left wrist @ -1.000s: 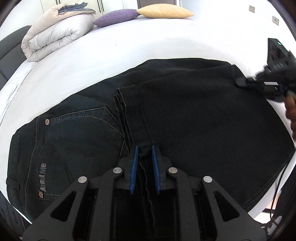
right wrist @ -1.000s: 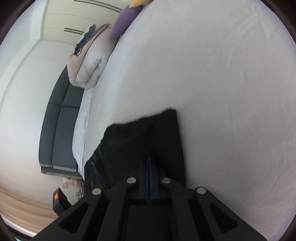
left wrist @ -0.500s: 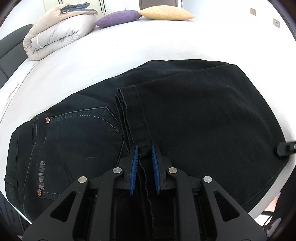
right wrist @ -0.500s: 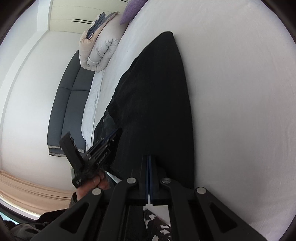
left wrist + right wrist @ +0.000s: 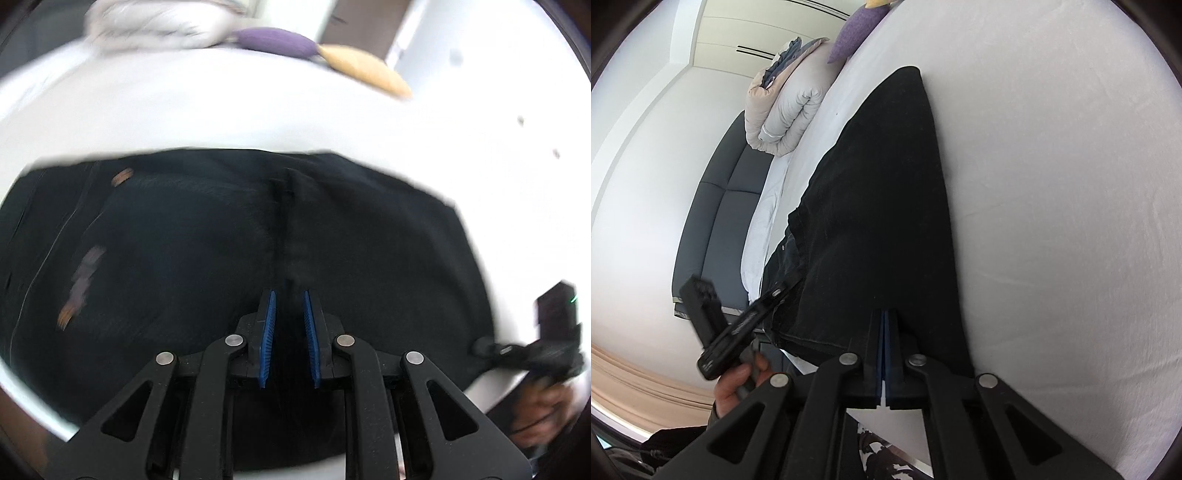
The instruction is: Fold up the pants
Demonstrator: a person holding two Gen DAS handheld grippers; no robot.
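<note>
pants (image 5: 207, 258): black jeans, lying flat on the bed (image 5: 221, 110) near its front edge; already doubled over, hem band running down the middle toward the left cam. Waist/pocket end w/ rivets at left of left view, blurred.
bed: white sheet, carries the pants; lots of bare sheet beyond.
left gripper (image 5: 289, 295): low over the pants at the near edge, blue fingers (image 5: 270, 328) a bit apart w/ dark cloth running between them. Looks like it's gripping the hem layers, but can't tell for sure if clamped or just straddling; whole view is motion-blurred.
right gripper (image 5: 885, 317): at the pants' near edge toward the right end, fingers pressed together, no gap showing. Dark cloth meets the tips, but whether any is pinched inside – can't tell.
why so placed: both grippers sit along the same near edge, well apart. Prob. so the edge lifts evenly and the next fold comes out straight, no sag in the middle.
stage (guess): mid-task, one fold in, next one being set up.
risk: thick denim layers may slip from a partial pinch.
bkgd: rolled duvet (image 5: 786, 107), purple pillow (image 5: 275, 41), yellow pillow (image 5: 365, 72) at the far end of the bed, clear of the work; dark sofa (image 5: 716, 229) beside it.
</note>
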